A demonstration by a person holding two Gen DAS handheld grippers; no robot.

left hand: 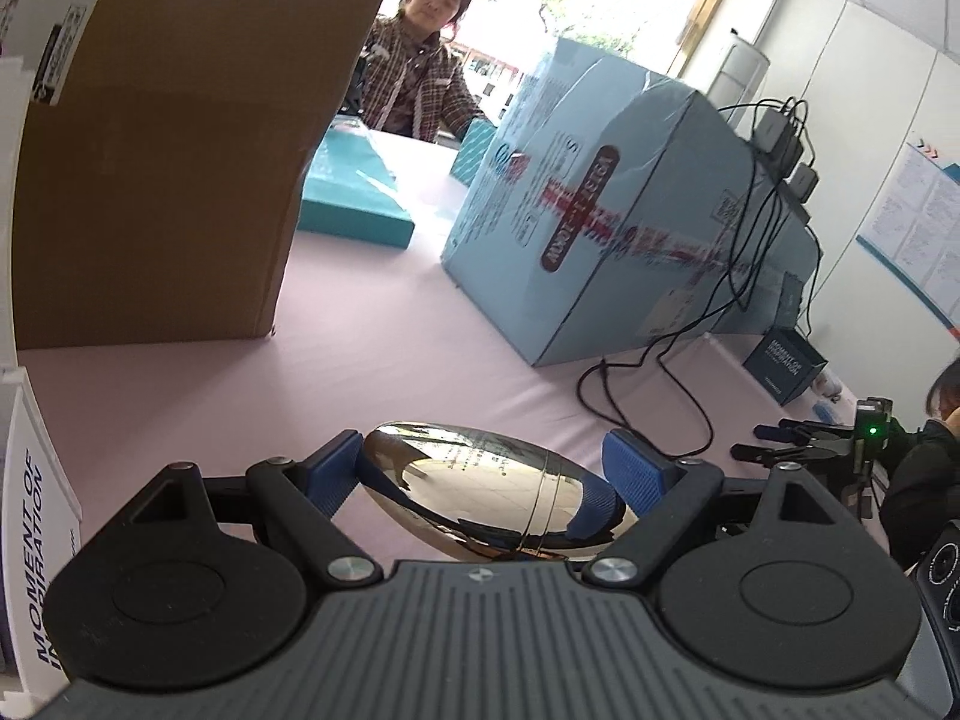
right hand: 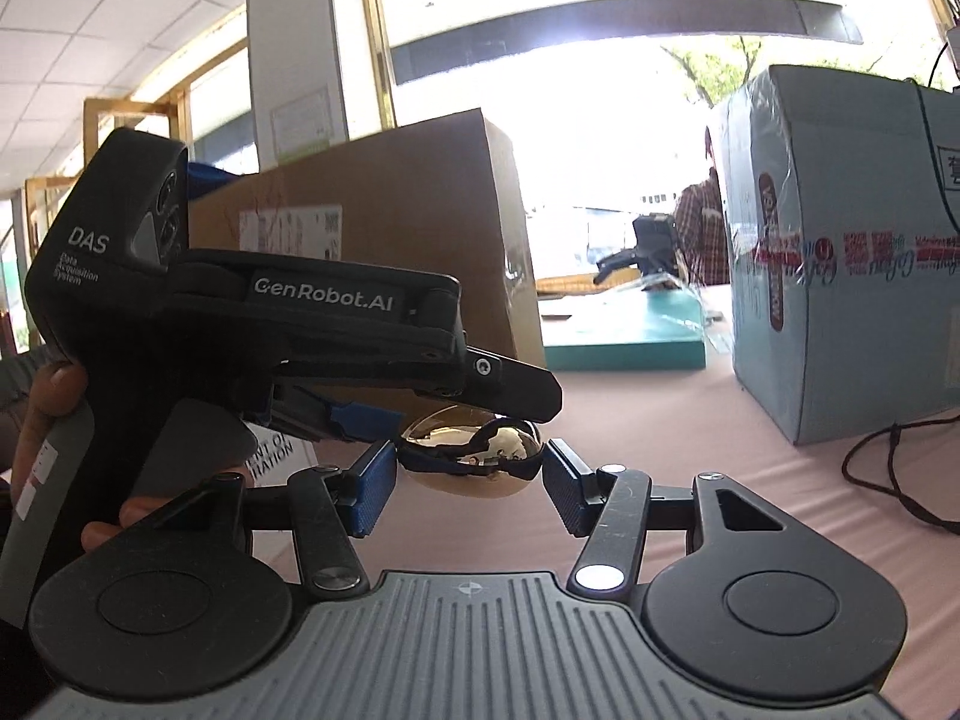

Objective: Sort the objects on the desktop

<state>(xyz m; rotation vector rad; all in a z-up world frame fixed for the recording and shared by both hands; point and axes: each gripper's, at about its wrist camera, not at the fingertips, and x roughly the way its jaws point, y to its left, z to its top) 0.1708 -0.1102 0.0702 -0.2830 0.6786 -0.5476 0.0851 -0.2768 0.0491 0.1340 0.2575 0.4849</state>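
Two grippers meet at one golden egg (left hand: 468,492). The left gripper (left hand: 483,468) has its blue pads against both ends of the egg, pinching it lengthwise just above the pink table (left hand: 372,360). The right gripper (right hand: 471,480) has its jaws spread, one pad on either side of the egg with a thin gap showing at each. From the right wrist view, a black finger of the left gripper lies across the top of the egg.

Open room: ahead of the left jaws runs a bare lane of table, bounded to their left by the edge of a brown cardboard box (left hand: 150,180) and to their right by the corner of a light blue carton (left hand: 630,228). A flat teal box (left hand: 354,198) closes the far end of that lane. Black cables (left hand: 648,396) trail over the cloth ahead and to the right of the left jaws, near the carton's base.

Containers: the brown box, the taped blue carton and the teal box are all shut, so their contents cannot be told. A small dark printed box (left hand: 783,363) stands far right of the left jaws; a white printed box (left hand: 30,510) stands close to their left. Neither shows its inside.

A person (left hand: 420,78) sits at the far table edge.
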